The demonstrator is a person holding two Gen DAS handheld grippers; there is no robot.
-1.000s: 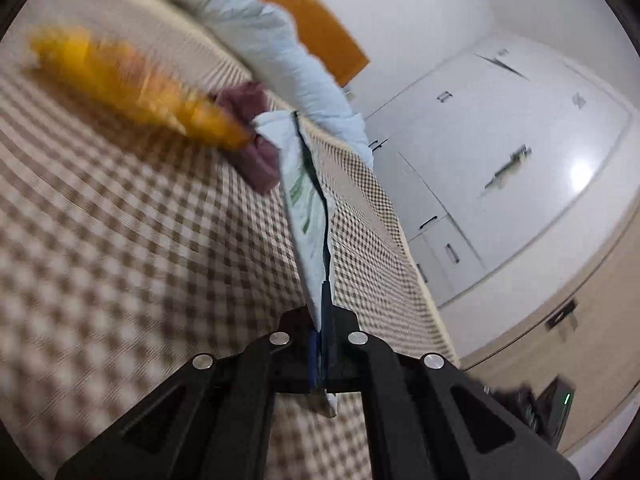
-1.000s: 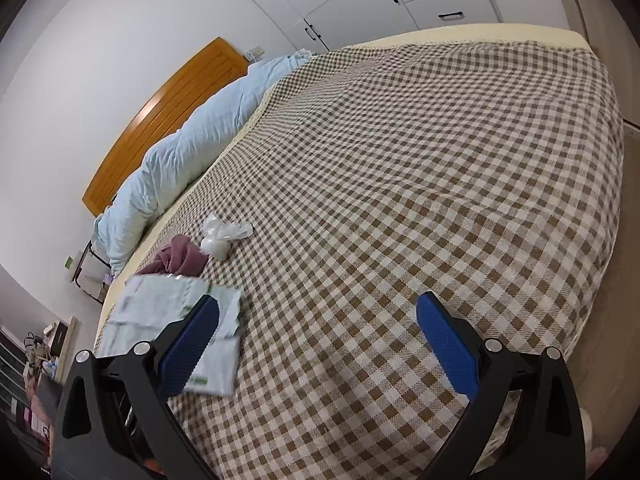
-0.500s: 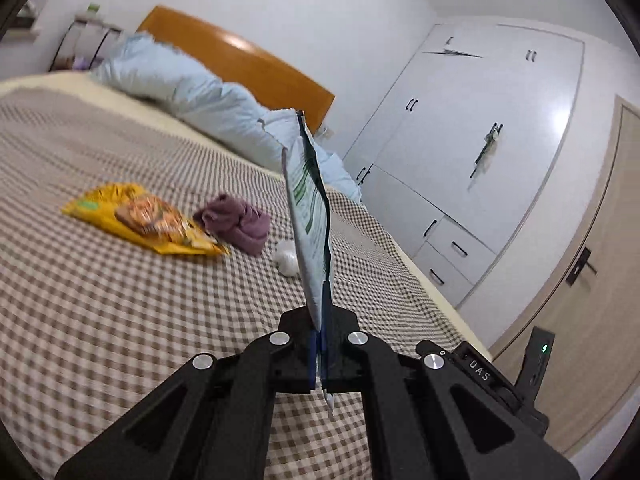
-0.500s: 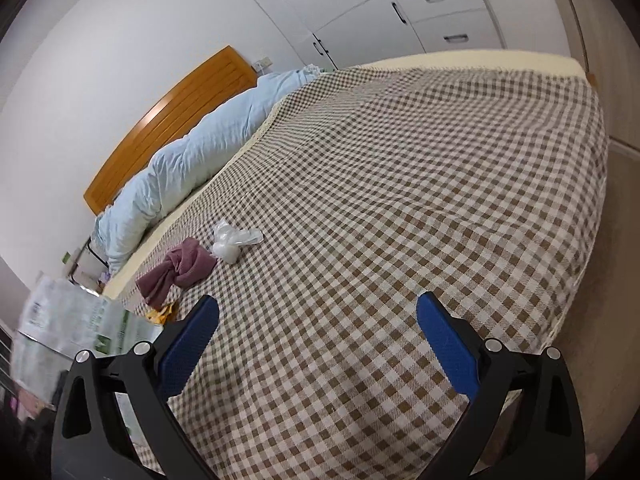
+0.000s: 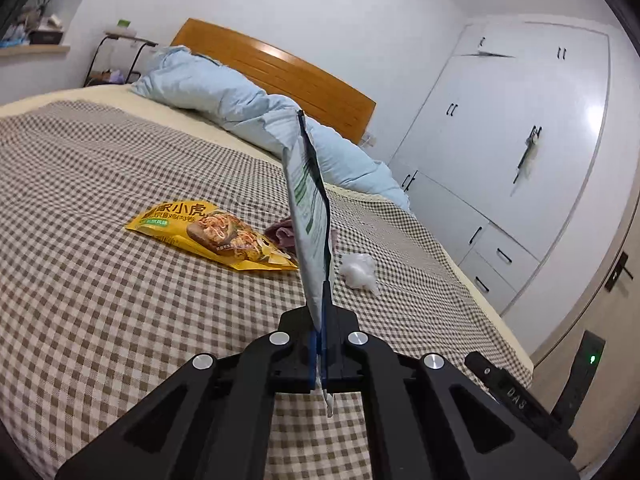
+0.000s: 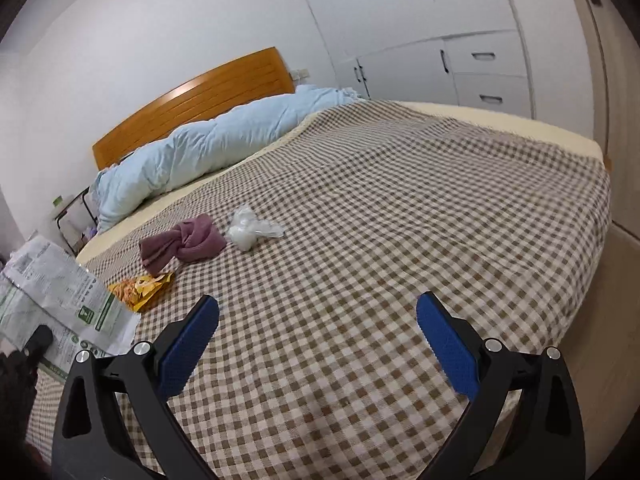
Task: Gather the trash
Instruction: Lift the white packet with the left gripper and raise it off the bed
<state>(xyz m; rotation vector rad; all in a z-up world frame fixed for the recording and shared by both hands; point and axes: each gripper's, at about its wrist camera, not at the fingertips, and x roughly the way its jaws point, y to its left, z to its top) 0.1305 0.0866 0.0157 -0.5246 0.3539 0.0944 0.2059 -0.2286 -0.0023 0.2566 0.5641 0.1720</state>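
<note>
Clamped between the blue pads of the left gripper (image 5: 322, 320) is a white wrapper (image 5: 308, 216) with green print, held edge-on and upright so that it rises above the gripper toward the headboard (image 5: 280, 68). One corner of the wrapper hangs below the closed pads. The wrapper is lifted clear of the checked bedspread (image 5: 100, 280), and the gripper is aimed slightly downward across the bed.

From the right wrist view the same wrapper (image 6: 60, 300) is seen flat-on at the left edge, with a dark fingertip of the left gripper over its lower part. The right gripper (image 6: 318, 336) is held with its jaws wide apart, nothing between them, and is pointed down over the bedspread, which fills the gap between the blue pads (image 6: 188, 344).

On the bedspread three further items are seen: a yellow snack bag (image 5: 212, 236), lying flat, a crumpled maroon cloth (image 6: 184, 242) just beyond it, and a small white plastic wad (image 6: 250, 230) beside the cloth. A rolled pale blue duvet (image 6: 208, 148) is laid along the headboard, and white wardrobes (image 5: 520, 152) are seen beyond the bed.
</note>
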